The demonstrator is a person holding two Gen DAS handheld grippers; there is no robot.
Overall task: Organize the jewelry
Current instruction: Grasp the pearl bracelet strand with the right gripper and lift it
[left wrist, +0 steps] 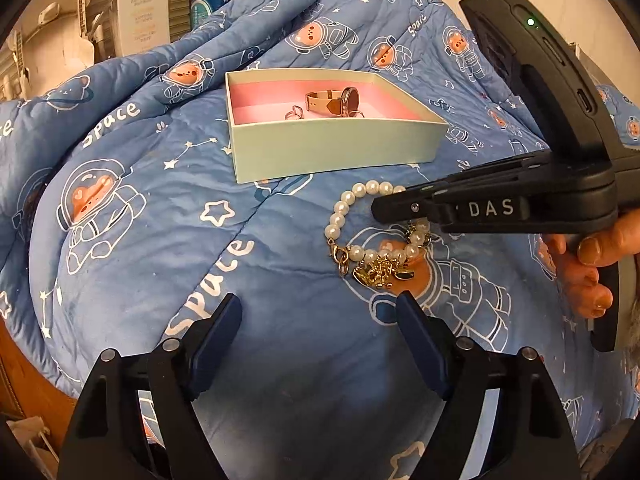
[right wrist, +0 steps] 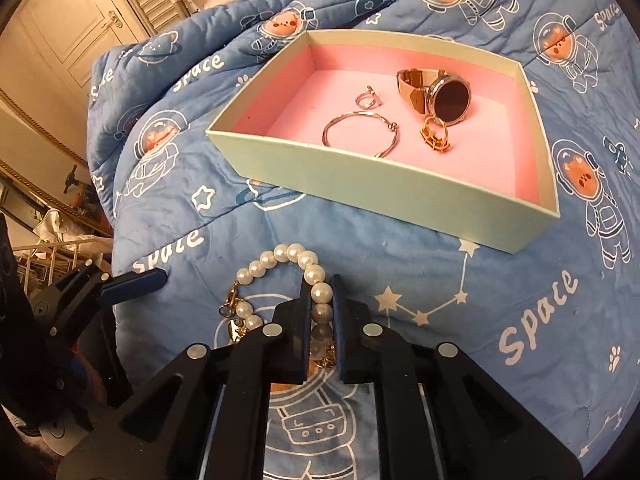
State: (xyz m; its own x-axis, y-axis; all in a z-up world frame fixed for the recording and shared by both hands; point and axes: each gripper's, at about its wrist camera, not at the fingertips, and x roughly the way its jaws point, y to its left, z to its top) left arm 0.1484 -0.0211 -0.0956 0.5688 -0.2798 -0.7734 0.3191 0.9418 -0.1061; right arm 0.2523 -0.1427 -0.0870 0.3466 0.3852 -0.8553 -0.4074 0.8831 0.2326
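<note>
A pearl bracelet (left wrist: 362,236) with gold charms lies on the blue quilt, in front of a pale green box (left wrist: 332,152) lined in pink. My right gripper (right wrist: 320,294) is shut on the bracelet's pearl strand (right wrist: 296,256); it shows in the left wrist view (left wrist: 384,208) coming in from the right. My left gripper (left wrist: 318,312) is open and empty, just short of the bracelet. The box (right wrist: 360,184) holds a watch (right wrist: 438,98), a ring (right wrist: 368,98), a thin silver bangle (right wrist: 360,134) and a gold chain piece (right wrist: 434,134).
The blue space-print quilt (left wrist: 168,220) covers the whole work surface and bunches up behind the box. White cartons (left wrist: 142,12) stand at the back left. A wire rack (right wrist: 52,256) and cluttered floor lie beyond the quilt's left edge.
</note>
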